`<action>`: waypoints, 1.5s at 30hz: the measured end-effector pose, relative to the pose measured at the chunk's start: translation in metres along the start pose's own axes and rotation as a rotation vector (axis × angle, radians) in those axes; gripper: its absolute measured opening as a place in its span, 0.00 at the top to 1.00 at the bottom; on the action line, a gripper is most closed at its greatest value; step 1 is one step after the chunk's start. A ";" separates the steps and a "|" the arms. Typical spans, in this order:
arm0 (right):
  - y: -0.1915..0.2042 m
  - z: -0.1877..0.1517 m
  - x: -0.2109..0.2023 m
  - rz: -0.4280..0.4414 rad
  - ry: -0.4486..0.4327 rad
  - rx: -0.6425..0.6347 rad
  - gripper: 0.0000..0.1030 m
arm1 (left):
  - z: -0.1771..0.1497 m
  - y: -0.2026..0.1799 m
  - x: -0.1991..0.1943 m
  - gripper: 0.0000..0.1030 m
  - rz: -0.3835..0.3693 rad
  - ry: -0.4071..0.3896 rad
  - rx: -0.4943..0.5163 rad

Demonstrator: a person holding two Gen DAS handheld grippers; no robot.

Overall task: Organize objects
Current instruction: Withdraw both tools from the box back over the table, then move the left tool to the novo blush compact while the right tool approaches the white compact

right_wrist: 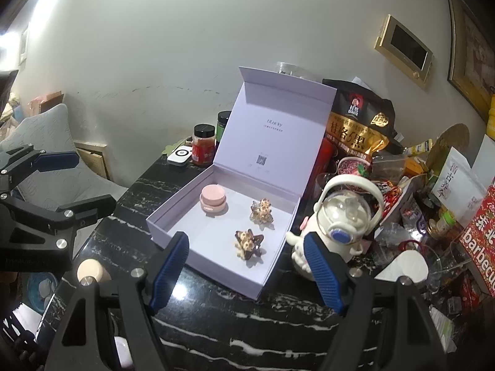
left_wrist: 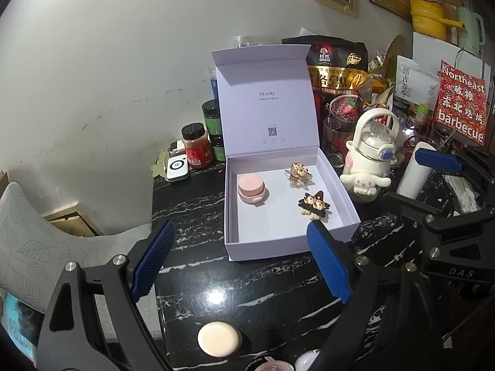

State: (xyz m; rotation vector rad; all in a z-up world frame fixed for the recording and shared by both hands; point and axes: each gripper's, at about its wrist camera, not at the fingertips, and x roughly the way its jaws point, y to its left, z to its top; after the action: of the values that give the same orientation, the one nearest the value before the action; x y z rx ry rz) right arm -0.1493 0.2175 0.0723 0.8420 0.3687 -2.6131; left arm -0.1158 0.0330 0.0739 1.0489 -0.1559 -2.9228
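An open lavender gift box [left_wrist: 263,250] [right_wrist: 216,273] sits on the black marble table with its lid upright. Inside lie a pink round case [left_wrist: 251,188] [right_wrist: 213,201], a pale flower hair clip [left_wrist: 297,173] [right_wrist: 262,211] and a dark star-shaped hair clip [left_wrist: 314,205] [right_wrist: 247,244]. My left gripper [left_wrist: 241,262] [right_wrist: 74,182] hovers open before the box's front wall, holding nothing. The right gripper [right_wrist: 247,273] [left_wrist: 423,182] is open too, empty, just short of the box's near corner. A beige round puff [left_wrist: 219,338] [right_wrist: 92,270] rests on the table close to me.
A white cartoon-dog bottle [left_wrist: 368,154] [right_wrist: 343,216] stands right of the box, with a white cup [left_wrist: 414,170], a black oat bag [left_wrist: 337,65], jars [left_wrist: 198,148] and a red barbecue packet [left_wrist: 461,105] crowding the back and right. A grey cushioned chair [left_wrist: 31,232] is off the table's left edge.
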 end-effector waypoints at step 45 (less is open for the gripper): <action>0.069 -0.107 0.010 0.181 0.160 -0.050 0.24 | -0.118 0.020 0.001 0.16 -0.041 0.148 -0.182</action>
State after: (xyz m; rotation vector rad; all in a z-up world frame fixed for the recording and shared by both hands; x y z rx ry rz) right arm -0.0736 0.1901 -0.0266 1.0212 0.3802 -2.3686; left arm -0.0412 0.0037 -0.0151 1.2448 0.1342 -2.8132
